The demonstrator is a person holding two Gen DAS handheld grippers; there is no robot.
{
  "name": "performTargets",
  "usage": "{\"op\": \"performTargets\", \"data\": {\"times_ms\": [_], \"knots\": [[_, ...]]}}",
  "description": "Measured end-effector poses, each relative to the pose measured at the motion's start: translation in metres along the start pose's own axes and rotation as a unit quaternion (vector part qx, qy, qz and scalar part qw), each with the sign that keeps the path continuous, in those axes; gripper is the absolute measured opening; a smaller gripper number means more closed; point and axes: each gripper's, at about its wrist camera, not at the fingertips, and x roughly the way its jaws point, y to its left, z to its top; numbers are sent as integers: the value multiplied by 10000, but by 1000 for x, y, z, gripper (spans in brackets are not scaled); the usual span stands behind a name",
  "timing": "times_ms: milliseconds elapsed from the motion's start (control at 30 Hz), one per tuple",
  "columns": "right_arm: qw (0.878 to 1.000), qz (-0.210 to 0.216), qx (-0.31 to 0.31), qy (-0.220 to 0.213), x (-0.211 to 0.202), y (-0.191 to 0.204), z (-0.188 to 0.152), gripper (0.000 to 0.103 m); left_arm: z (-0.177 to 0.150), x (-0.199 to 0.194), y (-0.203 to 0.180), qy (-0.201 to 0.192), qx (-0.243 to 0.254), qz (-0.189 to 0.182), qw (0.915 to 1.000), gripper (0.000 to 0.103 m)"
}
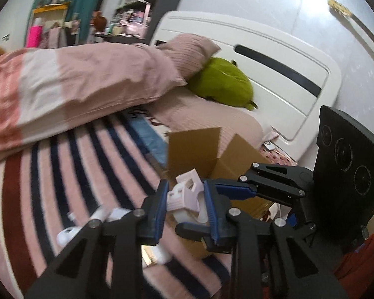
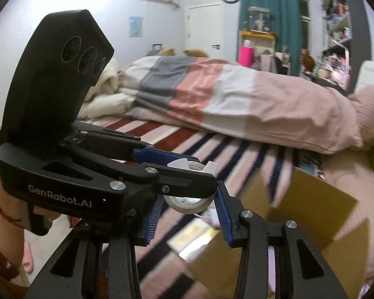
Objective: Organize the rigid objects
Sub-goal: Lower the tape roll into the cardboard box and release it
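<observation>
My left gripper (image 1: 185, 189) is shut on a white and pale pink plastic dispenser (image 1: 184, 191), held above the striped bed. In the right wrist view, my right gripper (image 2: 188, 199) is shut on a roll of clear tape (image 2: 187, 206), its blue pads against the roll's sides. The left gripper (image 2: 204, 168) crosses just above that roll, with a white part of the dispenser (image 2: 180, 163) between its fingers. An open cardboard box (image 1: 194, 147) (image 2: 311, 199) stands on the bed just beyond both grippers. Whether roll and dispenser are joined is hidden.
Small white objects (image 1: 67, 234) and a flat gold packet (image 2: 192, 239) lie on the striped sheet (image 1: 62, 174). A folded quilt (image 1: 74, 87), a pillow (image 1: 192, 47) and a green plush (image 1: 222, 82) lie beyond, against the white headboard (image 1: 274, 62).
</observation>
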Motion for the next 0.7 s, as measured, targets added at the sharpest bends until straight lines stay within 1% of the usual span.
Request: {"op": "performTargets", "data": {"times_ms": [167, 267, 367, 433, 467, 500, 533, 567, 600, 700], "knots": [[9988, -369, 325, 44, -22, -44, -15, 36, 21, 46, -32, 363, 253, -219, 9988, 26], [9968, -586, 508, 200, -28, -66, -24, 36, 26, 70, -44, 571, 289, -324, 9974, 26], [9938, -873, 585, 376, -31, -79, -34, 36, 28, 90, -52, 731, 289, -388, 9961, 27], [9918, -981, 678, 470, -33, -87, -39, 37, 27, 97, -57, 817, 317, -247, 9958, 41], [9902, -1065, 741, 510, -34, -91, -41, 37, 27, 99, -59, 816, 339, -157, 9960, 52], [9890, -1143, 774, 532, -35, -91, -43, 37, 27, 100, -60, 809, 360, -80, 9960, 56], [9877, -1217, 803, 568, -35, -94, -44, 38, 27, 100, -61, 808, 373, -51, 9960, 56], [9870, -1240, 833, 594, -35, -96, -45, 44, 26, 98, -61, 798, 366, -55, 9961, 60], [9869, -1223, 861, 610, -36, -97, -46, 49, 26, 96, -60, 776, 349, -46, 9964, 65], [9868, -1215, 860, 634, -40, -94, -47, 51, 26, 87, -55, 688, 337, 90, 9970, 66]]}}
